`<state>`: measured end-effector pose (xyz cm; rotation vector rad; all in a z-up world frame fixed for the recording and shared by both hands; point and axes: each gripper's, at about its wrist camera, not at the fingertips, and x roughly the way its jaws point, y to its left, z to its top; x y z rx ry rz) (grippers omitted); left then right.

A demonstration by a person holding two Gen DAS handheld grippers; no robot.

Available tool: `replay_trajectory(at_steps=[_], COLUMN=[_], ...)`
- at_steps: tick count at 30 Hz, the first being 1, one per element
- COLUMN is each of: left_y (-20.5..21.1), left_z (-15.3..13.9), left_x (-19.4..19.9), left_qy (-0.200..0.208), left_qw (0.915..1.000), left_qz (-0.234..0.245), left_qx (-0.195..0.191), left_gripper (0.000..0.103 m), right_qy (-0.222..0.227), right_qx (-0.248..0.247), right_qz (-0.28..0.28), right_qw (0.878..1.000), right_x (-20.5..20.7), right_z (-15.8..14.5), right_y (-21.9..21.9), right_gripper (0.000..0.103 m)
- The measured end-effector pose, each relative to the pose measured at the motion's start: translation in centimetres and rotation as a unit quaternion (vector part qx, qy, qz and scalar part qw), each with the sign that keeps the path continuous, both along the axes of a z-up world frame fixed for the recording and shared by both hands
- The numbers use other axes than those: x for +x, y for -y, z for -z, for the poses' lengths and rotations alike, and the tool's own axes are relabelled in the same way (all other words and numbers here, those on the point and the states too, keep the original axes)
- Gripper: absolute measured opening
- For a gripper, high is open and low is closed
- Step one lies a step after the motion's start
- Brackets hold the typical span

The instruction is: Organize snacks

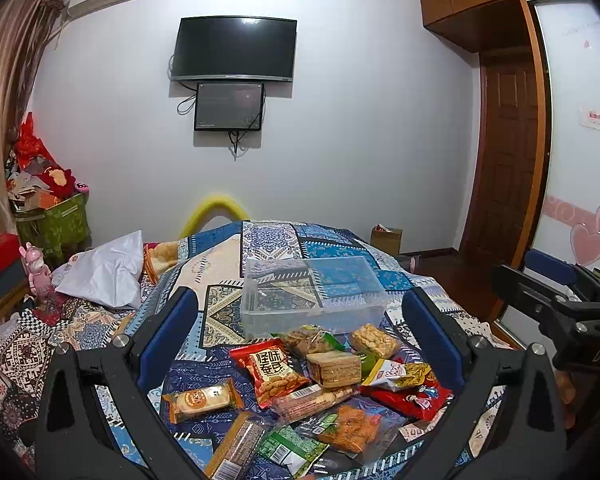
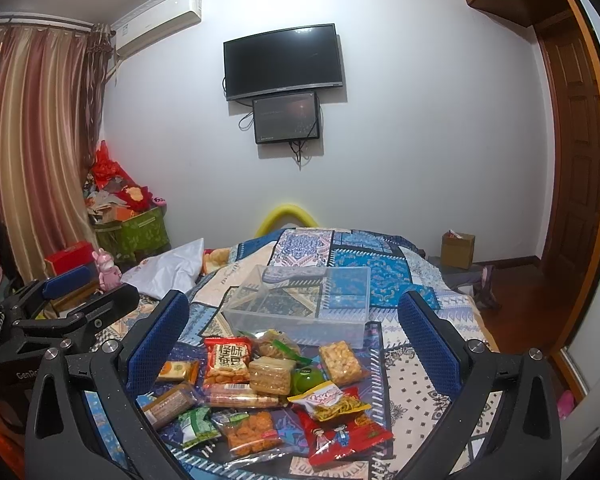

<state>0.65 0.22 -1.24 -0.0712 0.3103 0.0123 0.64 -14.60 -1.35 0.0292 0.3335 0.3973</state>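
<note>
One clear box [image 2: 300,312] sits on the quilt [image 2: 400,280], at 12 o'clock from a heap of about a dozen snacks [image 2: 268,392] just before it. In the heap: two red bags, one [image 2: 226,362] at 10 o'clock and one [image 2: 340,436] at 5 o'clock; one yellow bag [image 2: 332,400]; one green ball [image 2: 307,378]; two green-and-white packets; several clear-wrapped cakes and bars. The left gripper [image 1: 300,364] and the right gripper [image 2: 292,364] each hover over the heap, fingers spread wide, grasping nothing. Two dark screens [image 1: 234,50] hang on the wall.
</note>
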Motion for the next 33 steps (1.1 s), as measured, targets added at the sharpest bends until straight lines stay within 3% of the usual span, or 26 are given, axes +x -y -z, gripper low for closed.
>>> replay_trajectory(at_steps=[23, 33], left_y=[-0.1, -1.7], left_z=[-0.2, 1.7], left_x=[0.1, 1.6], left_qy=[-0.001, -0.038], left_qw=[1.0000, 0.9993], left_qz=[0.001, -0.004], left_qx=[0.000, 0.000], left_gripper=[0.103, 0.103], right_qy=[-0.007, -0.038], right_qx=[0.007, 0.006], right_qz=[-0.006, -0.004], right_qw=[1.000, 0.999], right_x=[0.1, 1.8], right_z=[0.1, 2.1], right_y=[0.0, 1.1], right_gripper=[0.103, 0.103])
